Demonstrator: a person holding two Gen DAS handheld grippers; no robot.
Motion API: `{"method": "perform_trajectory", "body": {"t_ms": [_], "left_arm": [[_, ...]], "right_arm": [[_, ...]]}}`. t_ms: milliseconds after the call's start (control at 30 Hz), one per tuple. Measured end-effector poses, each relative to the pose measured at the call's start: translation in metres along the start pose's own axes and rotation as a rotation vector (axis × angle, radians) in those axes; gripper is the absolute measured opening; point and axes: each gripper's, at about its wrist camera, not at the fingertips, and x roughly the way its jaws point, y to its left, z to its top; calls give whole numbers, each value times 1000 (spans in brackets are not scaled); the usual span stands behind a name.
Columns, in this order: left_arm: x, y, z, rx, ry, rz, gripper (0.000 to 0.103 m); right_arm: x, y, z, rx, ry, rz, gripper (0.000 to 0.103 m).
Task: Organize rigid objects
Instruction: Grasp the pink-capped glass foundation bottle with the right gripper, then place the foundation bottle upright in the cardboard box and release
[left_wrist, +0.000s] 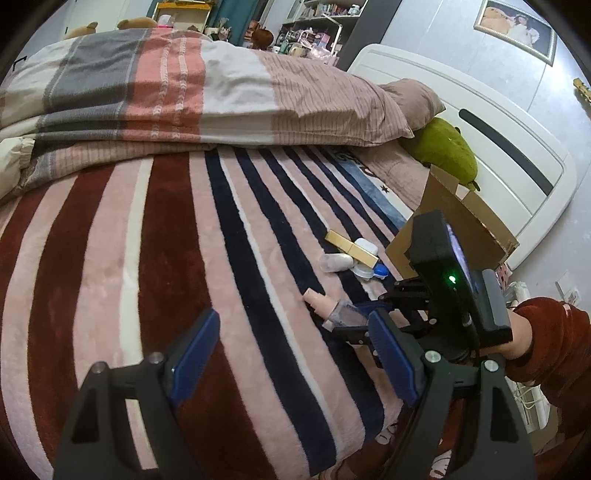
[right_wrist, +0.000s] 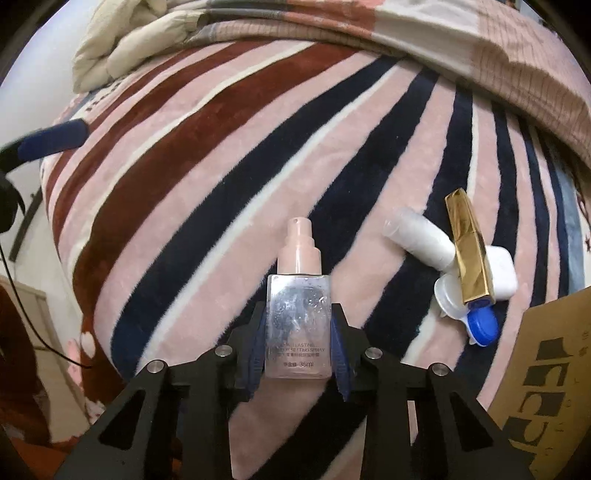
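Observation:
A small clear spray bottle (right_wrist: 298, 258) with a pink pump top lies along the striped blanket, and my right gripper (right_wrist: 299, 321) is shut on its flat body. The left wrist view shows the same bottle (left_wrist: 321, 301) in the right gripper (left_wrist: 354, 317), just beyond my left gripper (left_wrist: 291, 325), which hangs open over the blanket with nothing between its fingers. To the right of the bottle sits a small pile. It holds a gold box (right_wrist: 469, 251), a white bottle (right_wrist: 417, 240), a white case (right_wrist: 500, 273) and a blue-and-white lens case (right_wrist: 480, 325).
An open cardboard box (left_wrist: 461, 221) stands on the bed right of the pile, its flap (right_wrist: 546, 369) close to my right gripper. A folded duvet (left_wrist: 184, 92), a pillow and a green plush (left_wrist: 443, 147) lie by the white headboard (left_wrist: 498, 140). The striped blanket (left_wrist: 147, 258) stretches left.

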Motion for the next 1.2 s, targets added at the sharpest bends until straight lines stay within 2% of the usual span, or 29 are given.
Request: {"method": "perform_trajectory", "body": {"t_ms": [133, 333, 367, 433, 467, 500, 533, 900, 1033, 1200], "left_arm": [[5, -11, 8, 15, 10, -23, 80], [9, -49, 41, 38, -13, -172, 78], [10, -57, 47, 44, -19, -198, 75], [13, -74, 61, 64, -23, -243, 57], [16, -84, 68, 75, -23, -259, 53], [18, -91, 73, 86, -20, -270, 43], [24, -103, 81, 105, -11, -282, 40], [91, -222, 139, 276, 76, -378, 39], [94, -243, 151, 308, 83, -397, 39], [78, -234, 155, 312, 75, -327, 39]], "right_arm": [[-34, 3, 4, 20, -104, 74, 27], [-114, 12, 5, -30, -275, 147, 27], [-124, 10, 3, -30, -297, 149, 27], [-144, 1, -3, -29, -341, 141, 27], [-150, -4, -6, -24, -357, 137, 27], [-156, -12, -11, -10, -373, 137, 27], [-163, -23, -17, 8, -386, 137, 27], [-208, -136, -70, 231, -441, 74, 27], [-220, -158, -79, 289, -491, 152, 27], [-218, -150, -62, 249, -488, 232, 27]]}}
